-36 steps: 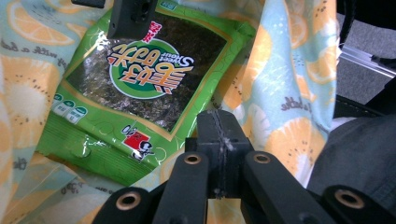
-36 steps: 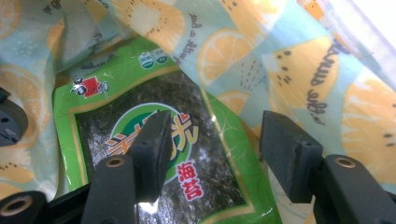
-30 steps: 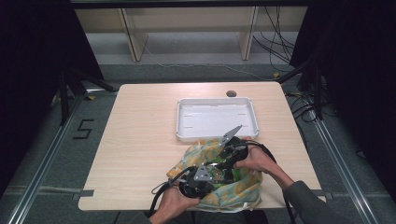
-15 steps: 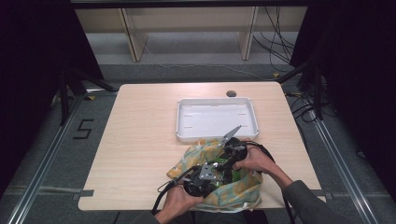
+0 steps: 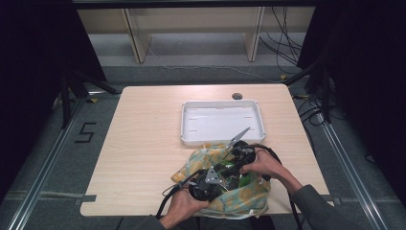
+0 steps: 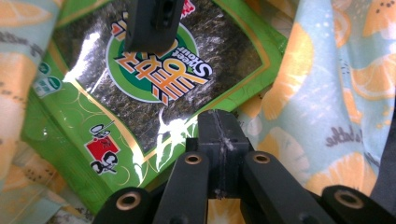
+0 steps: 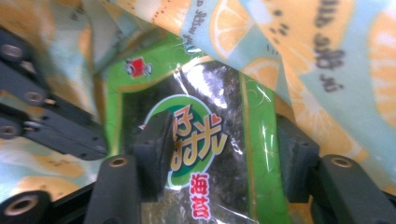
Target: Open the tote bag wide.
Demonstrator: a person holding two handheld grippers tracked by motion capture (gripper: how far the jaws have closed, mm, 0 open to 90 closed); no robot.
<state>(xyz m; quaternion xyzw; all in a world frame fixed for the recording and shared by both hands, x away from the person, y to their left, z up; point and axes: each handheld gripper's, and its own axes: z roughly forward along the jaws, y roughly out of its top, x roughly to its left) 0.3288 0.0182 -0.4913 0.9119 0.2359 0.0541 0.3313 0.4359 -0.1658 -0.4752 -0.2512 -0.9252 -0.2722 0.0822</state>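
From the high view we see the wooden table [image 5: 143,158] with a white tray [image 5: 221,122] standing on its far half, and nearer the person a cloth bag [image 5: 239,194] printed with orange slices, lying just in front of the tray. Both hands meet over the bag: the left tool [image 5: 216,176] comes in from the bottom edge and the right tool [image 5: 238,158] from the right, close together above a glimpse of green inside the cloth. In the left gripper view we look along our left tool [image 6: 218,133], whose two black jaws stand pressed together with no gap; their tip lies at the lower edge of the green seaweed packet [image 6: 154,88], where it meets the bag [image 6: 327,93], and we cannot tell whether a fold of packet or cloth is pinched between them. A jaw of the other tool rests on the packet's logo at the top of that view. In the right gripper view our right tool [image 7: 224,154] stands partly open, its jaws having just been closing, with the seaweed packet [image 7: 210,140] lying between them; the left pad sits against the packet's face while the right pad stands just off its green border. The bag [image 7: 303,60] folds around the packet above and to the right.
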